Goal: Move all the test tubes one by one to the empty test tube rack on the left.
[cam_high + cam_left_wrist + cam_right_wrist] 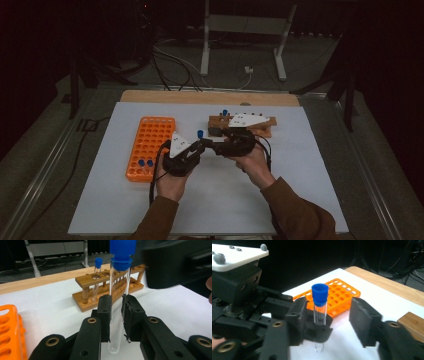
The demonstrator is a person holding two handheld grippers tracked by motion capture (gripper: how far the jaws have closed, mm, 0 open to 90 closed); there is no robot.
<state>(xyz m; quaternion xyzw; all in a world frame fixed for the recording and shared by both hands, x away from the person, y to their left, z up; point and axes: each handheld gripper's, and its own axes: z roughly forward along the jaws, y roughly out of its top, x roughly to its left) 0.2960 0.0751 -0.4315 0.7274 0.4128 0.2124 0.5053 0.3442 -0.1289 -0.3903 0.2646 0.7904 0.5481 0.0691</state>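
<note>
2 tongs are meeting over the white desk (300, 200): left tongs (116, 315) are clamping the clear blue-capped glass tube (118, 302) upright; right tongs (329, 320) are standing open around it. Brushing it risks tilting or slipping.

i am working in a lab-like test room, dim and bare. a white sheet (250, 200) covers my wooden table (200, 96), and on it stand an orange tube rack (150, 147) and a wooden test tube rack (110, 290) with blue-capped glass tubes (96, 277). behind the table i see grey carpet floor (50, 130), loose cables (170, 60) and the white metal legs of a stand (240, 30).
</note>
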